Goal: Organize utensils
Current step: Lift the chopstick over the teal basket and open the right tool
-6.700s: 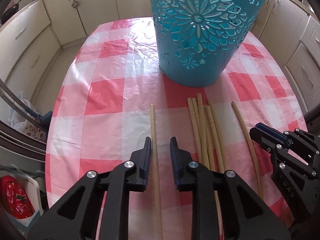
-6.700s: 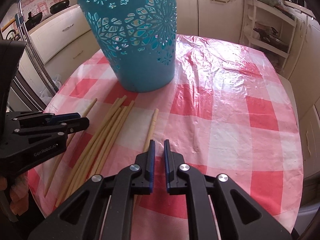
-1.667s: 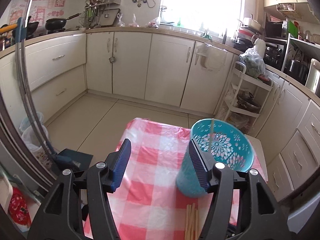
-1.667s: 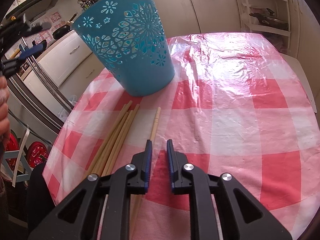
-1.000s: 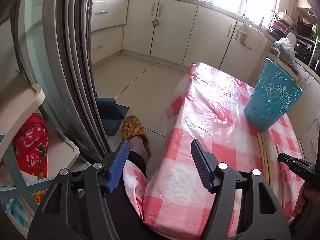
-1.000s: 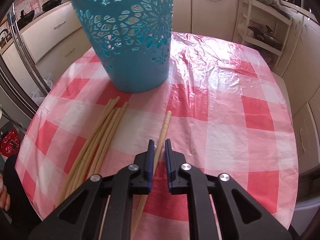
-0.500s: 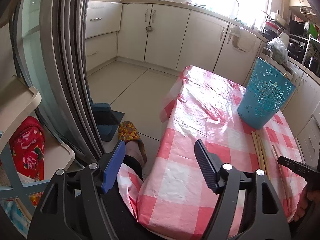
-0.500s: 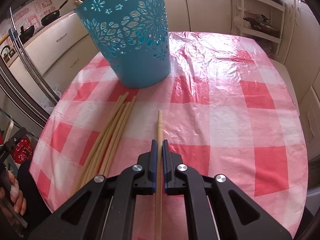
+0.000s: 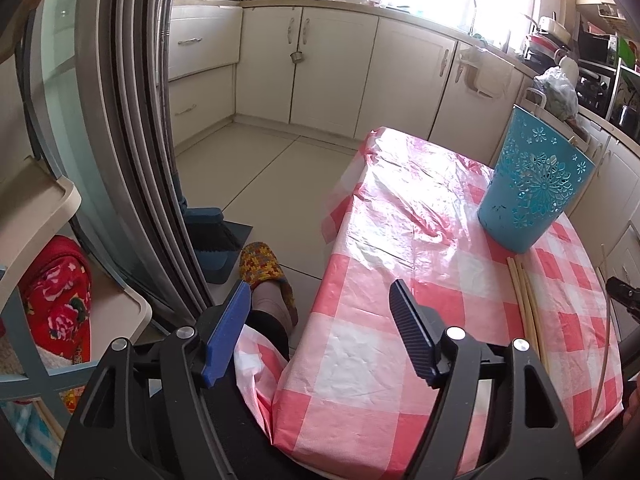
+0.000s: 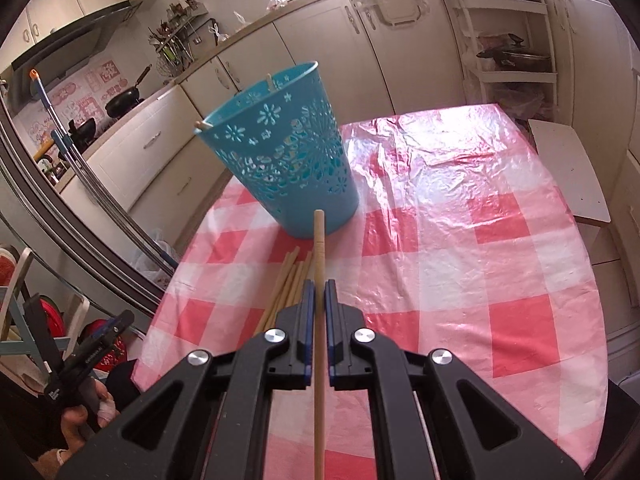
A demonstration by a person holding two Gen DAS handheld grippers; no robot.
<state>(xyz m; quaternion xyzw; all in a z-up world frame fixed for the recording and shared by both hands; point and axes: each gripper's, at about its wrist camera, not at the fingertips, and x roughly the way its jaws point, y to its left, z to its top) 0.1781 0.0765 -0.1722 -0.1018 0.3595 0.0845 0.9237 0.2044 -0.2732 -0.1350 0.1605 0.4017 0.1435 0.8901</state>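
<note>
My right gripper (image 10: pixel 319 292) is shut on a single wooden chopstick (image 10: pixel 319 248), lifted above the table and pointing at the blue cut-out basket (image 10: pixel 288 168). Two chopstick tips stick out over the basket's rim. A bundle of several chopsticks (image 10: pixel 286 288) lies on the red-and-white checked tablecloth (image 10: pixel 460 260) just left of the held one. My left gripper (image 9: pixel 320 304) hangs open and empty off the table's near-left corner; from there the basket (image 9: pixel 528 192) and the bundle (image 9: pixel 524 304) lie to the far right.
A sliding glass door frame (image 9: pixel 132 140) and a shelf with a red floral bag (image 9: pixel 56 292) stand to the left. A person's foot in a knitted slipper (image 9: pixel 262 268) rests on the floor beside the table. Kitchen cabinets (image 10: pixel 400 40) ring the room.
The right gripper closed on the lone chopstick and raised it off the cloth; its view now takes in the basket's rim. The left gripper's view has scarcely shifted.
</note>
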